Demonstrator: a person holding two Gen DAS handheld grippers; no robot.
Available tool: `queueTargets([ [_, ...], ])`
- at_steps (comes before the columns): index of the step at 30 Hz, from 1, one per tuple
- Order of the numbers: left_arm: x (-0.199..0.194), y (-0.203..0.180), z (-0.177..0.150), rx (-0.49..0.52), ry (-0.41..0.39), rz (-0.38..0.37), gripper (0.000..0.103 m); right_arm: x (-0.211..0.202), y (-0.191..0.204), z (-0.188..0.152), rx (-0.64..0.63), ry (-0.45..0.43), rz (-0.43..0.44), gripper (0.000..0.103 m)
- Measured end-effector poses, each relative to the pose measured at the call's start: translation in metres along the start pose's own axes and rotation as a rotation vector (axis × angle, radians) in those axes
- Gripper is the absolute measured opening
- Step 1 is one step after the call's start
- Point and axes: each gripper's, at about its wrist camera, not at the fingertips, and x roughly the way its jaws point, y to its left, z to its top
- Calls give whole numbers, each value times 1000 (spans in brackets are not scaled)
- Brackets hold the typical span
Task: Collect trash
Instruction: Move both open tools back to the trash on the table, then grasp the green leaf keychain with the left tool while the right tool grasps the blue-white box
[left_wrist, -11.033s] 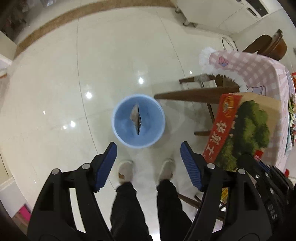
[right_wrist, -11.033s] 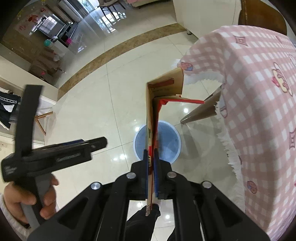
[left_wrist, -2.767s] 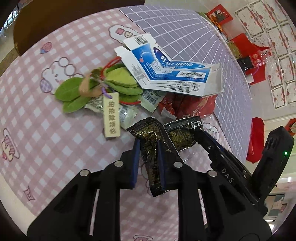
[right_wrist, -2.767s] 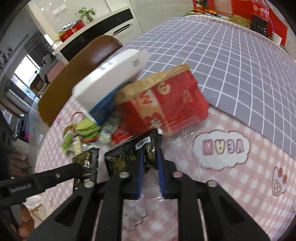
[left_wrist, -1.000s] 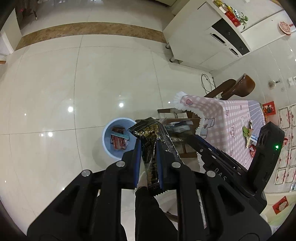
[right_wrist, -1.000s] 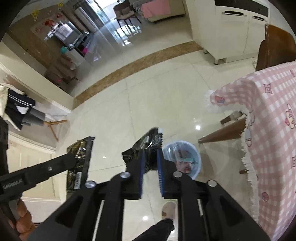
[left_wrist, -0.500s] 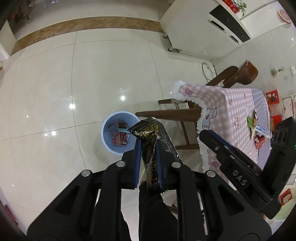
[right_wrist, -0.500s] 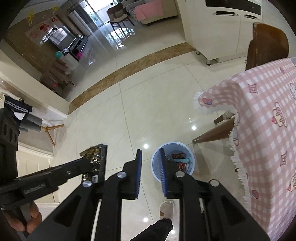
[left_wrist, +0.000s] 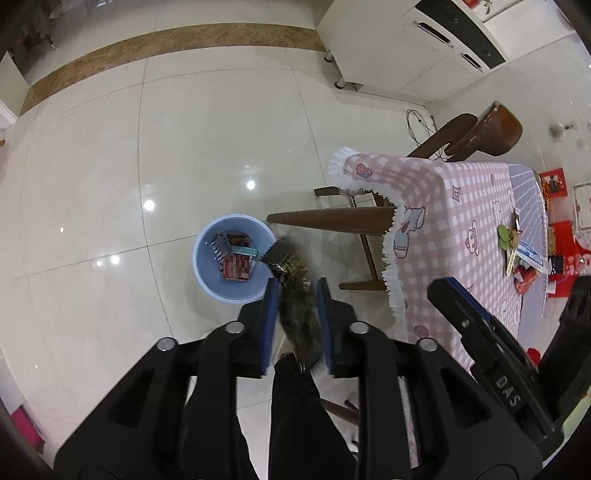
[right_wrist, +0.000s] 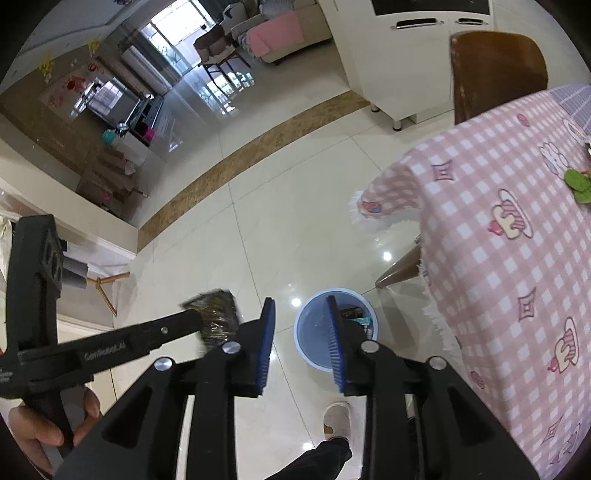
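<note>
The pink checked tablecloth (left_wrist: 461, 221) is hanging at three o'clock from the blue trash bin (left_wrist: 207, 266). The left gripper (left_wrist: 295, 295) is not pointing straight over the bin, which is lying at ten o'clock from its tips. Its jaws have just been opening, and the dark snack wrapper (left_wrist: 295, 314) is sitting loose and blurred between them. It is likely risking a fall beside the rim, onto the floor (left_wrist: 184, 147). The right gripper (right_wrist: 301, 332), also just opening, is standing narrowly parted and empty above the bin.

black two-finger grippers (left_wrist: 295, 314) with blue ribbed pads (right_wrist: 266, 343), silver screws (left_wrist: 235, 327), black trousers (left_wrist: 295, 424), pale slipper (right_wrist: 337, 421).
</note>
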Motion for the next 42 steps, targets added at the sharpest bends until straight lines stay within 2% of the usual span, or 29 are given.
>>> queueTargets([
  [1,1,-3,0,-5,-3,17,54,-2,-3,0,6,-2,1,27],
  [2,0,-6,0,-9,-17,32,62,-3,-7,0,12,-3,2,27],
  [8,4,-30,0,2,-22,43,62,-14,-38,0,50,-15,9,27],
  [11,5,-56,-1,37,-35,36,62,-23,-59,1,72,-27,11,28],
  [14,9,-99,-5,110,-51,15,62,-37,-84,1,101,-49,8,28],
  [17,15,-143,-9,181,-59,-10,62,-57,-118,3,138,-86,-12,33],
  [23,47,-254,-19,335,-30,-75,62,-108,-209,0,232,-184,-124,33],
  [27,84,-329,-26,409,10,-118,62,-135,-271,-6,293,-218,-196,36],
  [29,97,-354,-25,413,11,-133,68,-146,-305,-7,332,-224,-218,37],
  [34,129,-406,-14,434,-34,-114,70,-161,-361,-5,393,-256,-247,43],
  [38,147,-429,0,458,-63,-66,70,-163,-381,3,420,-284,-242,48],
  [42,159,-444,10,475,-83,-37,67,-169,-393,16,441,-331,-217,48],
])
